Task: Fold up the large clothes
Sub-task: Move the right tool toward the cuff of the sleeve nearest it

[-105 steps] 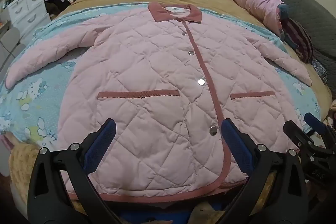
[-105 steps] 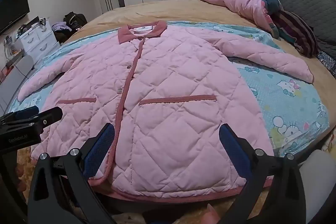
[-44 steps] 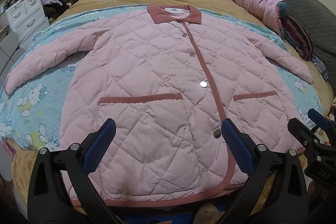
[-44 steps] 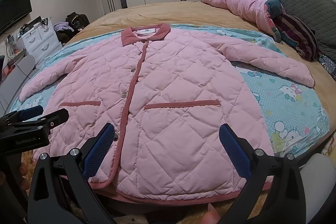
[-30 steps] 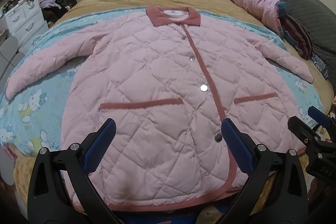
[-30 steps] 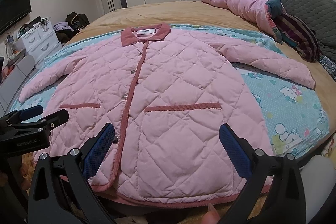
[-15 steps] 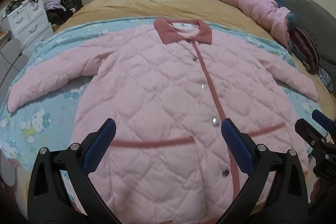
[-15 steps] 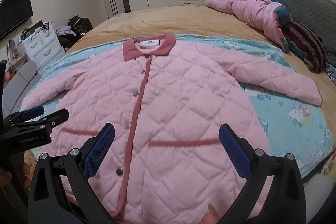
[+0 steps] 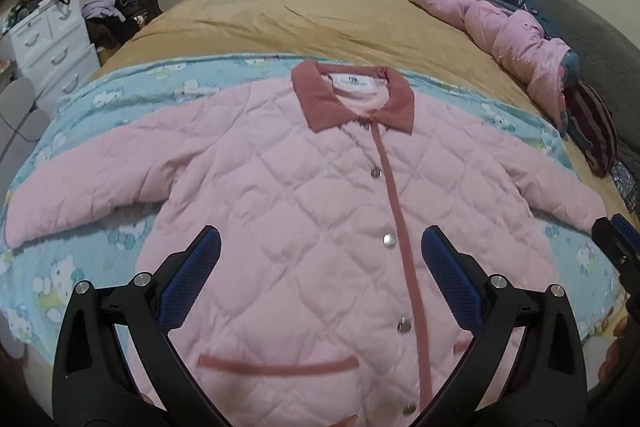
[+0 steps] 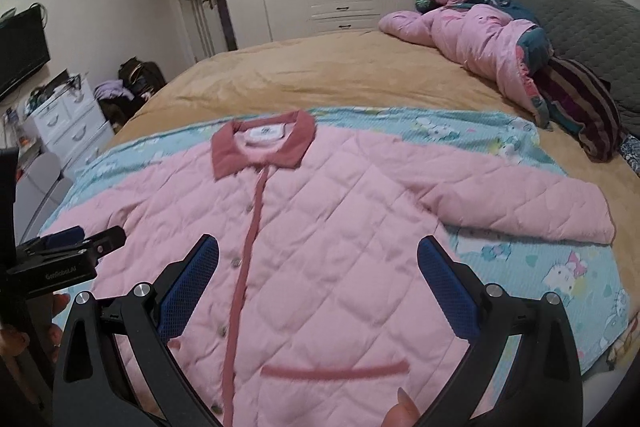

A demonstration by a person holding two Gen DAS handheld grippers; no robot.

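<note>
Both grippers have swung forward over the jacket since the earlier frames: the hem has dropped out of sight beneath them and the collar sits nearer mid-frame. The left gripper (image 9: 320, 279) hangs above the jacket's (image 9: 304, 211) front with its jaws wide and nothing between them; the right gripper (image 10: 318, 281) does the same, jaws wide and empty, a little toward the right sleeve (image 10: 516, 207). Neither touches the cloth that I can see.

The jacket lies face up and buttoned, flat on a blue cartoon-print sheet (image 9: 60, 267) spread over the bed (image 9: 320, 23) — laid out this way, I judge, so the sleeves can be turned in first. Both sleeves stretch outward, the left sleeve (image 9: 80, 195) angled down toward the bed's edge. The collar (image 9: 352, 99) points away from the person. Farther off lies a heap of other clothes (image 10: 492, 47) — well apart from the jacket. No fold is yet made.
</note>
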